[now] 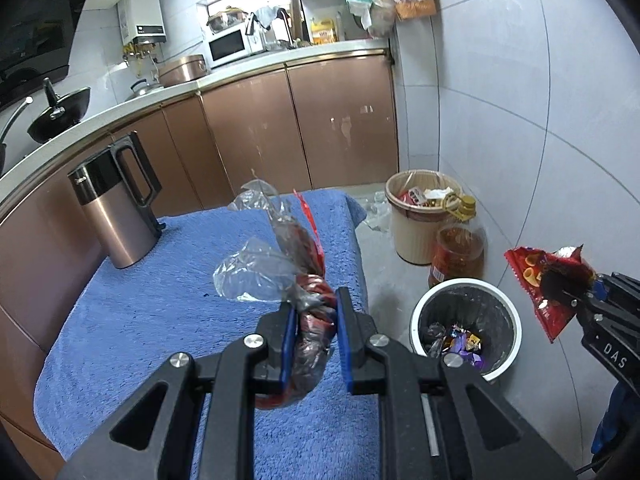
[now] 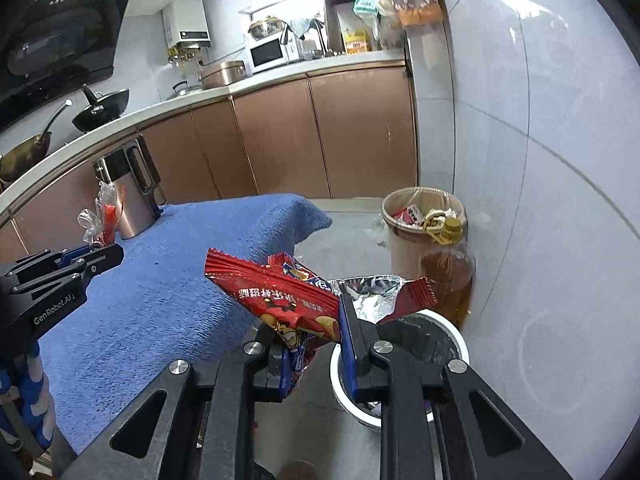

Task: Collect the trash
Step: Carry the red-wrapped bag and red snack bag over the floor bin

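Kitchen floor beside a blue-towelled table (image 1: 160, 300): the right gripper (image 2: 314, 344), clamped on a red snack wrapper (image 2: 280, 300), hangs nearer the white-rimmed bin (image 1: 466, 328) than the left gripper (image 1: 316, 332), clamped on crumpled plastic wrap (image 1: 296, 272).

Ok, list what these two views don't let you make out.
- White bin: in the right wrist view, the right tool and its red wrapper cover most of its inside.
- Beige bin: contents too small; oil bottle hides part in both views.
- Kettle: right wrist view, partly behind the left tool's clear wrapper.
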Tool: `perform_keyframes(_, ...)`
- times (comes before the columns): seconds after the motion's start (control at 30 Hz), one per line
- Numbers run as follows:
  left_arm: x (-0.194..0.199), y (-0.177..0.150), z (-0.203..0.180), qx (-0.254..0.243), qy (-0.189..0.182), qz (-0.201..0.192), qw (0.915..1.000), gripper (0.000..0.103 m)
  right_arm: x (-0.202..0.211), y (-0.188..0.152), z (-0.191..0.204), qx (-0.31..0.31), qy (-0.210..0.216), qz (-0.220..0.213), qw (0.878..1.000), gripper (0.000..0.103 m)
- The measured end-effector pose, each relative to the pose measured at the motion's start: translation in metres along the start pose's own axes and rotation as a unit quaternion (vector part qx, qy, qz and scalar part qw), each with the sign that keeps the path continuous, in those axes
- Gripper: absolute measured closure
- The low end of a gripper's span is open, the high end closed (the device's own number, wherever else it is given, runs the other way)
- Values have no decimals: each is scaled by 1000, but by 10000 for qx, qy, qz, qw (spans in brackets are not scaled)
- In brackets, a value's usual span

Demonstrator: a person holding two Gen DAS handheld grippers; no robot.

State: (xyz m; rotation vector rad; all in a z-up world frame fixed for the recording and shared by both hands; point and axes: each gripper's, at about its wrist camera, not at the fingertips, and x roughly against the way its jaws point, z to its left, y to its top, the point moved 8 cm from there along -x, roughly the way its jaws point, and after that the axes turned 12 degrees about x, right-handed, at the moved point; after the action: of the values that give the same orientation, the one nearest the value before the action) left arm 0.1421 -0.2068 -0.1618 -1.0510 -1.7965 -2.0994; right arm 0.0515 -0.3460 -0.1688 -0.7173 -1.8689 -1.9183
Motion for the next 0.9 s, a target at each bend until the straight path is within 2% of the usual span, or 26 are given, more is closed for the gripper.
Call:
perform_keyframes(0.4,-59,-3,-40,-319,-228,429,9983,86,-48,-20,-28,-331,-34,392,9987,84)
perform_keyframes(0.63,-101,-16,-78,-512,-411,830,9944,85,-70,-32,-58,-621,-149,552,9964,82)
perform_keyframes(0.9,-131,-27,-110,-658,-595,1135,9896,85,-91,-46,-85,-945,-202,697,9929,82)
